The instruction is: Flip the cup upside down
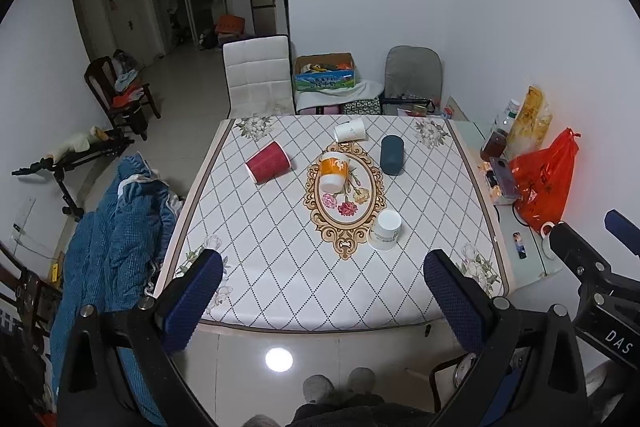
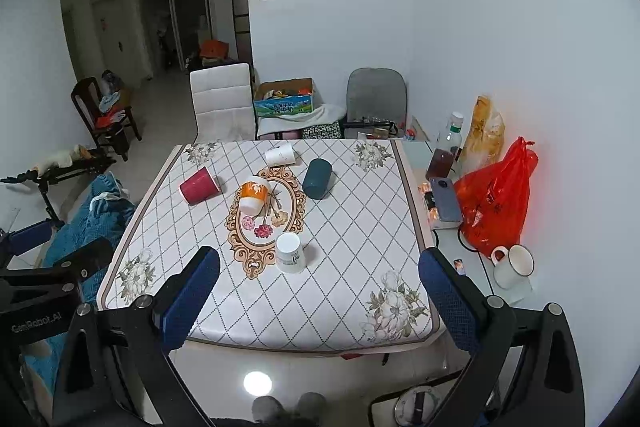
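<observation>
Several cups are on the patterned tablecloth (image 1: 280, 267). A white cup (image 1: 385, 229) (image 2: 289, 252) stands upside down near the front. An orange-and-white cup (image 1: 334, 171) (image 2: 253, 195), a red cup (image 1: 267, 162) (image 2: 199, 184), a dark teal cup (image 1: 391, 155) (image 2: 317, 179) and a white cup at the back (image 1: 349, 131) (image 2: 280, 155) lie on their sides. My left gripper (image 1: 322, 303) is open and empty above the table's front edge. My right gripper (image 2: 319, 303) is open and empty, also at the front edge.
A side table on the right holds a red plastic bag (image 2: 494, 199), a phone (image 2: 447, 199), a bottle (image 2: 445, 149) and a white mug (image 2: 512, 265). A blue blanket (image 1: 116, 227) lies left of the table. A white chair (image 1: 256, 75) stands behind it.
</observation>
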{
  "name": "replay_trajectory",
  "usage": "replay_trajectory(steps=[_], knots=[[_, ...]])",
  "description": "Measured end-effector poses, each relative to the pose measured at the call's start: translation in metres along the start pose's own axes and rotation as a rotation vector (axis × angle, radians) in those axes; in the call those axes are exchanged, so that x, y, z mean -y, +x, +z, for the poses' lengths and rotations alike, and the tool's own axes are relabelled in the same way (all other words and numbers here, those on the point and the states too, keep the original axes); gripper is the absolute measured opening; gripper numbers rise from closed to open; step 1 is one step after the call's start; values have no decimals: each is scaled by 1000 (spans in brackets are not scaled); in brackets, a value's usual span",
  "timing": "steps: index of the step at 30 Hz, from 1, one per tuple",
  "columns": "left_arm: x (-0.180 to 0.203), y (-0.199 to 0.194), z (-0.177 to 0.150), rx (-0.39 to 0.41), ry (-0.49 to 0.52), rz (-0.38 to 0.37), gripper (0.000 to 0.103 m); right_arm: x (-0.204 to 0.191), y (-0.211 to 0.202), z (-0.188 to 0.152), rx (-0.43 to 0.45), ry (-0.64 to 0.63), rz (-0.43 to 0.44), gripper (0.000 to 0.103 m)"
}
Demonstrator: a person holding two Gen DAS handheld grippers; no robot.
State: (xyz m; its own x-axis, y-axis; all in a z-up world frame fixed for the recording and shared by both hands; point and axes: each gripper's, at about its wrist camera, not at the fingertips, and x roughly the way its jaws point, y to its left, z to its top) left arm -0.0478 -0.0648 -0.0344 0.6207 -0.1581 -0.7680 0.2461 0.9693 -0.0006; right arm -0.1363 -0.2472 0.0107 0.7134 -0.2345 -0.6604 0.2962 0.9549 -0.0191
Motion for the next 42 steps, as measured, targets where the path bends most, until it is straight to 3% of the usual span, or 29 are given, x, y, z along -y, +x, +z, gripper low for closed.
replay_trajectory(steps=[18, 42], knots=[[6, -9, -8, 16, -23, 52, 103, -3, 10, 0, -21, -33, 31, 102], [10, -25, -10, 37, -27, 45, 103, 11, -5, -9, -13, -25, 9, 102]])
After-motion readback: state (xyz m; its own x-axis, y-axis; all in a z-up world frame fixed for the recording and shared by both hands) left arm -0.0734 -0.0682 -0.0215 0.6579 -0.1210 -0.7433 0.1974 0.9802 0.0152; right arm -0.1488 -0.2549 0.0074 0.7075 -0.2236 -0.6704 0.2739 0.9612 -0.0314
